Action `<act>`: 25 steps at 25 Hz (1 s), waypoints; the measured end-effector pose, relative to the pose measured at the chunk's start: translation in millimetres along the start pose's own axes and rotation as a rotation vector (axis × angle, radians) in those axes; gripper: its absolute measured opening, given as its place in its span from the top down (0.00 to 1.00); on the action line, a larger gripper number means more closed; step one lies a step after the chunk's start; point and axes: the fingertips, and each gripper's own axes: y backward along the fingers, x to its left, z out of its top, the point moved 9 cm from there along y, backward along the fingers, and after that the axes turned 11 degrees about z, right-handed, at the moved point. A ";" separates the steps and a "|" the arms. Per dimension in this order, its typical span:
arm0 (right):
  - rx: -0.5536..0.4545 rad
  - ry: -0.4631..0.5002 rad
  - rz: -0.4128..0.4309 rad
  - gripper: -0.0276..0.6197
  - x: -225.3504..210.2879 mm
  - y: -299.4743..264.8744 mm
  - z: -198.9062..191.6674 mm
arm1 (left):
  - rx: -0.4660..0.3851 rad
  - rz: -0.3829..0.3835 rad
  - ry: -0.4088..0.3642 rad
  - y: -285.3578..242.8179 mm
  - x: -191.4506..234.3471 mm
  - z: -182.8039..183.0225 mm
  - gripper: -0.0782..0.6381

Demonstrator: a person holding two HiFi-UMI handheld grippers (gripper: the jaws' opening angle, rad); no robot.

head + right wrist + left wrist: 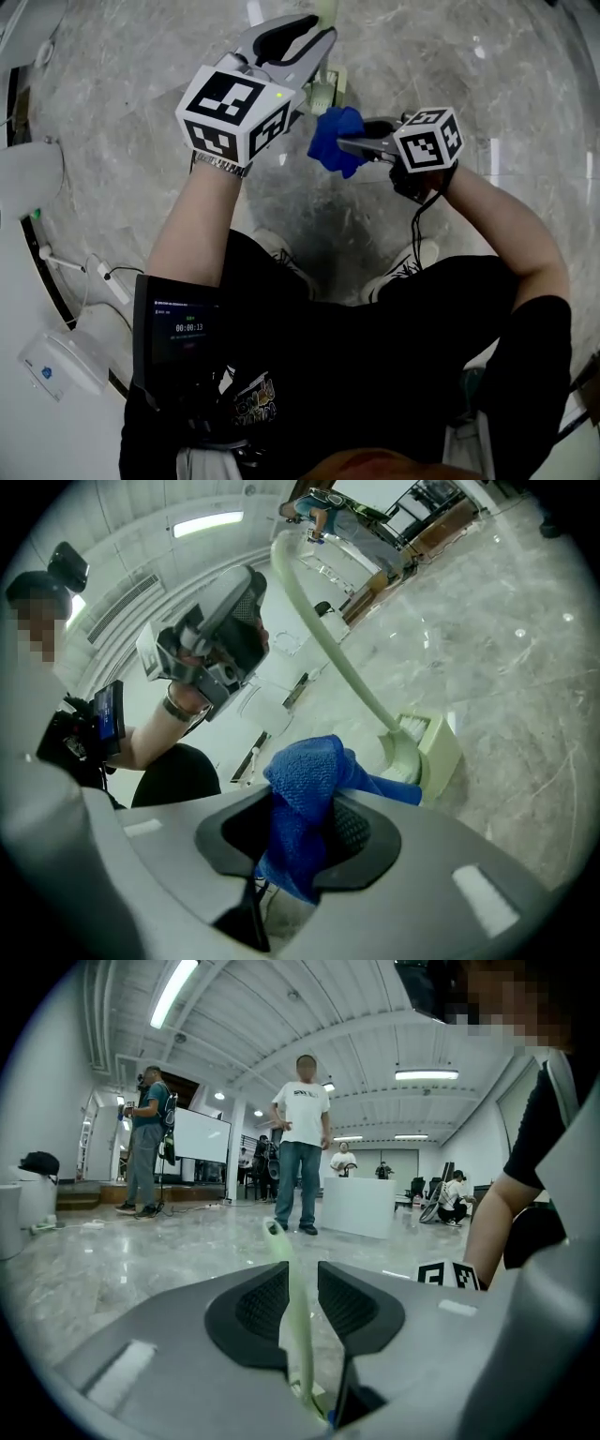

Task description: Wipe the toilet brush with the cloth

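Left gripper (302,1299) clamps pale-green plastic toilet brush (296,1330) steady; right gripper (298,832) grips blue terry cloth (309,771) at its 3 o'clock, for wiping.

Pale green plastic toilet brush (403,750); deep blue, finely looped cloth (305,789); light grey left gripper (302,1288) and right gripper (300,832) with black ribbed pads (258,1302); black-and-white square-patterned marker cubes (234,114); grey-veined, glossy marble floor (525,75).
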 end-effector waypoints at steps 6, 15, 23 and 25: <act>0.036 0.039 0.118 0.77 30.0 -12.1 -8.8 | 0.057 -0.002 -0.010 2.9 -0.9 -7.4 0.73; -0.036 0.061 -0.071 0.77 -16.9 -82.2 5.6 | 0.387 0.072 0.213 13.9 53.6 -129.8 0.74; -0.031 0.081 -0.228 0.77 -36.1 -89.3 -4.6 | 0.542 -0.002 0.281 -37.3 62.6 -200.6 0.75; -0.047 0.057 -0.252 0.77 -36.0 -81.4 -6.5 | 0.526 -0.037 0.293 -54.4 58.9 -200.2 0.79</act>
